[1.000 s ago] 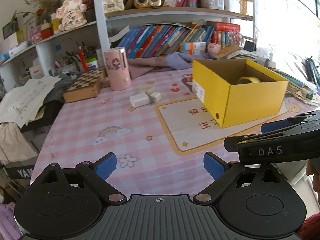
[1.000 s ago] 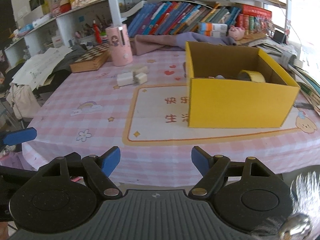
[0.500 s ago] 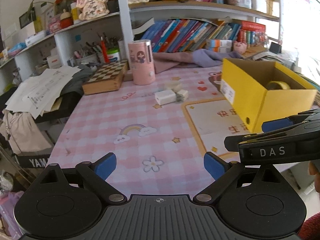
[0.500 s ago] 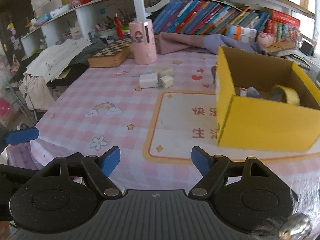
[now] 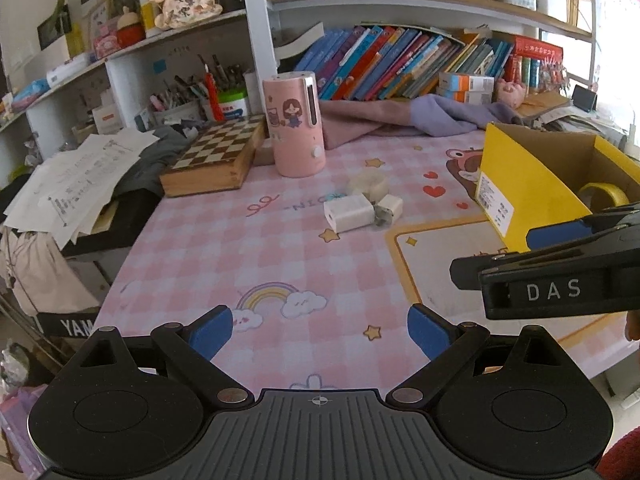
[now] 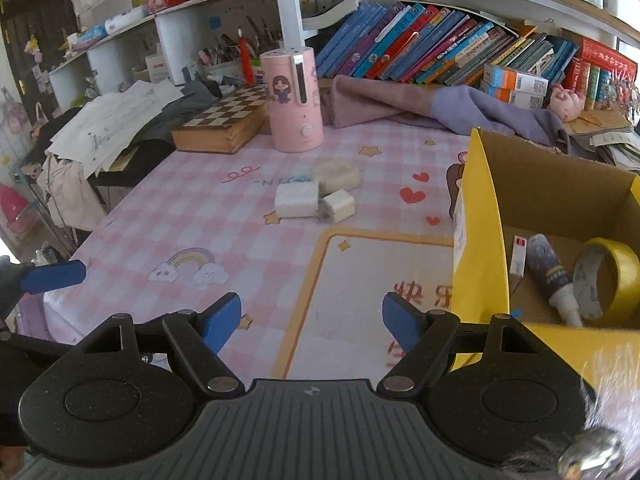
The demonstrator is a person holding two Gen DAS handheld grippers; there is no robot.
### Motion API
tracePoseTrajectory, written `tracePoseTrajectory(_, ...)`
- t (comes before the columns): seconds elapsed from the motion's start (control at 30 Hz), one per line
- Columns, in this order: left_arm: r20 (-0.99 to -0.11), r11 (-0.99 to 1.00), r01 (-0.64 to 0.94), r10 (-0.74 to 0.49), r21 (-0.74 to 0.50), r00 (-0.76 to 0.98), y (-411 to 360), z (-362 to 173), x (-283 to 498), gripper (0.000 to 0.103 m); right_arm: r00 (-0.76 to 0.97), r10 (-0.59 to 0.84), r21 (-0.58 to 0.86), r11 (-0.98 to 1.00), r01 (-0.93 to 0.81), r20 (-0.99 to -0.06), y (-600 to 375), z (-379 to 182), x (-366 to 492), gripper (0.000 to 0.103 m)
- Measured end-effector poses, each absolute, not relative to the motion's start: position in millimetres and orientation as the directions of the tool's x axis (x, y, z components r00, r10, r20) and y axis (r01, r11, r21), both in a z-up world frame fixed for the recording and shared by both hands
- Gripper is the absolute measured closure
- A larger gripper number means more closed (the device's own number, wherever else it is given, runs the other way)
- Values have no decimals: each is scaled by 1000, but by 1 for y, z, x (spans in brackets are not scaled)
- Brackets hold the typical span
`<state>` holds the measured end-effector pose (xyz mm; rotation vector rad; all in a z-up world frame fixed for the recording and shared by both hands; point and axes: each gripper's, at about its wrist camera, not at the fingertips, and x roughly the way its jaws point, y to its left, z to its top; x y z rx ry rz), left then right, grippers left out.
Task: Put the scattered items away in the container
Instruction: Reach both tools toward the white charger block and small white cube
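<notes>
Three small white items lie together mid-table: a large charger block (image 5: 349,213) (image 6: 297,199), a small cube charger (image 5: 390,205) (image 6: 338,206) and a white tape roll (image 5: 369,183) (image 6: 335,174). The yellow cardboard box (image 5: 520,196) (image 6: 478,240) stands to their right, holding a yellow tape roll (image 6: 610,280) and a small bottle (image 6: 550,276). My left gripper (image 5: 319,330) is open and empty above the rainbow print, short of the items. My right gripper (image 6: 312,320) is open and empty beside the box's near-left corner; it also shows at the right of the left wrist view.
A pink cylinder appliance (image 5: 295,124) and a wooden chessboard box (image 5: 216,156) stand behind the items. Purple cloth (image 6: 420,108) lies along the back, under shelves of books. Loose papers (image 5: 80,176) hang off the table's left side. A pink checked cloth covers the table (image 5: 224,248).
Both grippers have shifted left across the table; the white items now sit nearer the middle of each view and the yellow box has slid to the right edge. Both stay open.
</notes>
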<state>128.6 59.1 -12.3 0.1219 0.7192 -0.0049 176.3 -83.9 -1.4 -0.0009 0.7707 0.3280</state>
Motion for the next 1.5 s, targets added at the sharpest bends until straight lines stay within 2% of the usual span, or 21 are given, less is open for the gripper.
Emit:
tracePoseTrajectory(0.53, -686, 992, 10, 81, 128, 723, 52, -23, 175, 7, 645, 326, 125, 933, -338, -691, -89, -7, 229, 28)
tracePoseTrajectory(0.77, -681, 988, 3, 106, 157, 724, 52, -28, 206, 7, 670, 308, 134, 945, -299, -675, -90, -6, 265, 29)
tracePoseTrajectory(1.03, -690, 985, -5, 124, 171, 713, 55, -32, 229, 7, 620, 294, 163, 952, -260, -727, -80, -21, 322, 47)
tracePoseTrajectory(1.37, -695, 985, -5, 124, 170, 709, 57, -40, 257, 7, 522, 287, 216, 957, -193, -803, -62, -55, 379, 58)
tracePoseTrajectory(1.5, -696, 988, 12, 98, 152, 711, 54, -43, 267, 7, 512, 308, 231, 950, -209, -802, -61, -58, 385, 61)
